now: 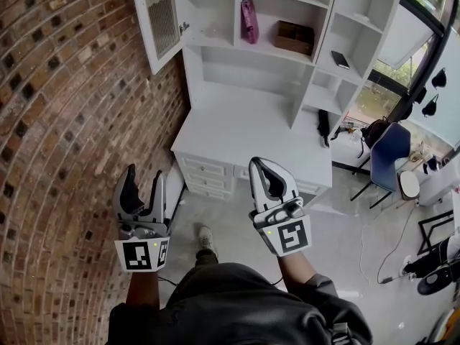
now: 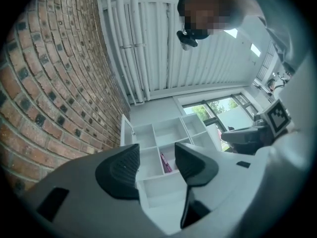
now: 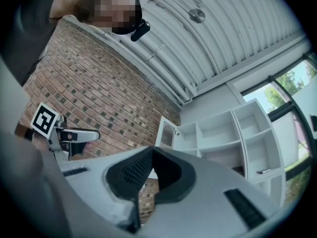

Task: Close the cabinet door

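Observation:
A white cabinet door (image 1: 159, 20) with a mesh panel stands swung open at the upper left of the white shelf unit (image 1: 287, 56), close to the brick wall. Both grippers hang low, well below and short of the door. My left gripper (image 1: 144, 175) is open with nothing between its jaws. My right gripper (image 1: 260, 165) is shut and empty. In the left gripper view the open door (image 2: 127, 131) shows above the left jaw. The right gripper view has the door (image 3: 167, 133) just above the closed jaws.
A brick wall (image 1: 57, 121) runs along the left. Below the shelves is a white desk (image 1: 251, 139) with drawers. A pink item (image 1: 249, 20), a brown box (image 1: 295, 37) and a dark flat object (image 1: 340, 60) sit on shelves. A blue chair (image 1: 392, 149) stands at the right.

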